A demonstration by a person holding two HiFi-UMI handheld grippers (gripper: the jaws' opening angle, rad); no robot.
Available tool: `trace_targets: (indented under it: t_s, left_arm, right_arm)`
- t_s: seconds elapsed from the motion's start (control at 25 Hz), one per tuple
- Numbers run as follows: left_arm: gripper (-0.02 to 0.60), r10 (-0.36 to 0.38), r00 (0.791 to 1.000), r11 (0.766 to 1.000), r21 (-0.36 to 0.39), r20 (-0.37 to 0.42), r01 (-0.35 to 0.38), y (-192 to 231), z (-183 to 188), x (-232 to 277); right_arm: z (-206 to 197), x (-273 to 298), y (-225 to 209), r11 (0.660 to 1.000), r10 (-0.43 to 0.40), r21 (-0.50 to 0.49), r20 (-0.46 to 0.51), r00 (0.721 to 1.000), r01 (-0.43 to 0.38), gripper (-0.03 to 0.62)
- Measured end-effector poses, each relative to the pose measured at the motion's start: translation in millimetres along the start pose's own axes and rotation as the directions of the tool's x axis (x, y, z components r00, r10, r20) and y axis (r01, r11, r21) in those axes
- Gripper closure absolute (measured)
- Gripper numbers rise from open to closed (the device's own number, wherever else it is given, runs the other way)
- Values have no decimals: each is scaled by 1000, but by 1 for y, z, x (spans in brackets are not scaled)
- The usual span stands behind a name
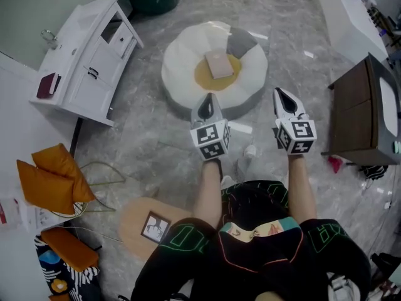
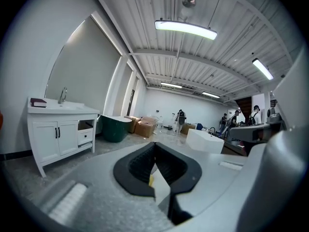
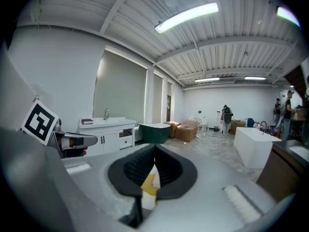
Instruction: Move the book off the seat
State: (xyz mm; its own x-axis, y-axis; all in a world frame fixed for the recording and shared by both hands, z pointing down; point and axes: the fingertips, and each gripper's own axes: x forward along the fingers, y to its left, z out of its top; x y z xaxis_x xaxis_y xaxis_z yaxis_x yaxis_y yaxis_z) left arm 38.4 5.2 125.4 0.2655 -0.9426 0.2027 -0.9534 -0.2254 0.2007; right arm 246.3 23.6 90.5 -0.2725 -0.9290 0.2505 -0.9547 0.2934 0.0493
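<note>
A flat beige book (image 1: 219,64) lies on the yellow middle of a round white floor seat (image 1: 185,58). My left gripper (image 1: 207,103) hovers just in front of the seat's near edge, its jaws shut and nothing between them. My right gripper (image 1: 280,95) is level with it to the right, beside the seat, also shut and empty. In the left gripper view the closed jaws of the left gripper (image 2: 154,145) hide all but a sliver of white and yellow. The right gripper (image 3: 154,150) in its own view shows the same sliver below its shut jaws.
A white vanity cabinet (image 1: 94,55) with a dark red book (image 1: 46,85) stands at left, and a brown cabinet (image 1: 360,115) at right. A white tub (image 1: 351,17) sits far right. Orange cushions (image 1: 53,177) and a round wooden board (image 1: 150,227) lie near my legs.
</note>
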Motion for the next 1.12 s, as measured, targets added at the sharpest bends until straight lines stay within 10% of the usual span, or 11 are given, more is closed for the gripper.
trace_targets:
  t_s: [1.12]
  left_arm:
    - [571,113,969,992,-35,-218,-124,20,-30,240]
  right_arm:
    - [-32,274,-117,976,172,156,-132,976,-151,591]
